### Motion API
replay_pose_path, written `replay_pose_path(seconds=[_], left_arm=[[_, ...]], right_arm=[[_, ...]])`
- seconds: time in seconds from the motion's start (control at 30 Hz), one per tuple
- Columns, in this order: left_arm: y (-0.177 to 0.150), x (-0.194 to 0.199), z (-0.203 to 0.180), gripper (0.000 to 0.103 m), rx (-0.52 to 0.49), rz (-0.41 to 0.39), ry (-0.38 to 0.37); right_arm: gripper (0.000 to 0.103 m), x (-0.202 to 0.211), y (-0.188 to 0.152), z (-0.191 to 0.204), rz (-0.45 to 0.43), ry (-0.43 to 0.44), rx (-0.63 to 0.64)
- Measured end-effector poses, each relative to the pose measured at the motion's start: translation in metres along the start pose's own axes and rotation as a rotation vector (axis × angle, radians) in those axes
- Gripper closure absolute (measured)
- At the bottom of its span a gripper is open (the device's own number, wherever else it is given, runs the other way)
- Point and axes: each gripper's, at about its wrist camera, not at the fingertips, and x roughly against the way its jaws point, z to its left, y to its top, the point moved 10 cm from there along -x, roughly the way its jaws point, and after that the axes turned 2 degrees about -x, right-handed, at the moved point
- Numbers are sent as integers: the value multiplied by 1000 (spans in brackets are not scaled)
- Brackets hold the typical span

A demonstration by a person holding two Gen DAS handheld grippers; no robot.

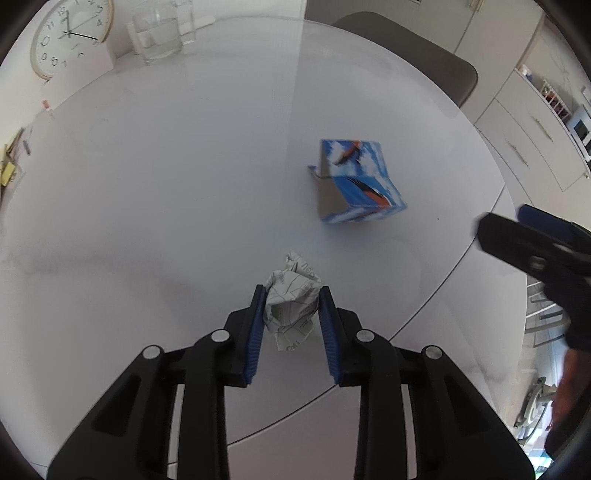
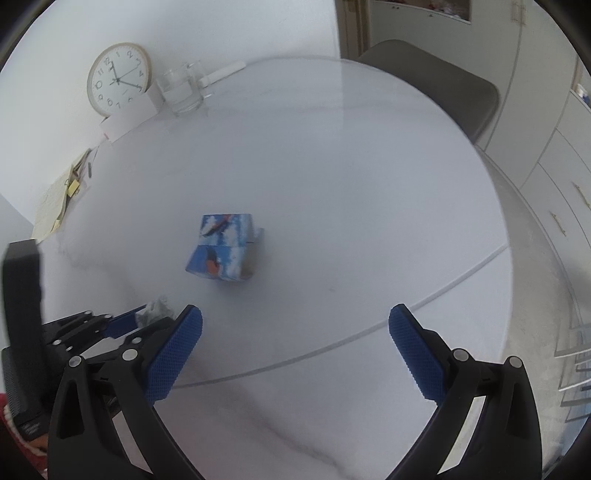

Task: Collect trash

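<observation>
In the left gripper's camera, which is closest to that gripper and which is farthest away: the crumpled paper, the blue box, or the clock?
1. Crumpled paper: right between the left gripper's jaws, low in the view.
2. Blue box: farther out on the table, right of centre.
3. Clock: farthest, at the table's far edge, upper left.
</observation>
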Motion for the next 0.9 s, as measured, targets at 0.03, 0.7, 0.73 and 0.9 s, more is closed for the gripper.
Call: replay_pose_path(seconds=[0.03,0.7,0.73,0.9], left_arm=[[1,5,6,75,4,-4,13],[6,32,51,74,68,-30,73],[5,33,51,74,71,-32,70],[6,36,49,74,62,-40,68]], right_arm=[[3,-6,3,6,7,5,4],[35,-74,33,47,103,-31,40],[47,-75,33,48,109,-23,40],[51,-64,29,48,99,-4,59]])
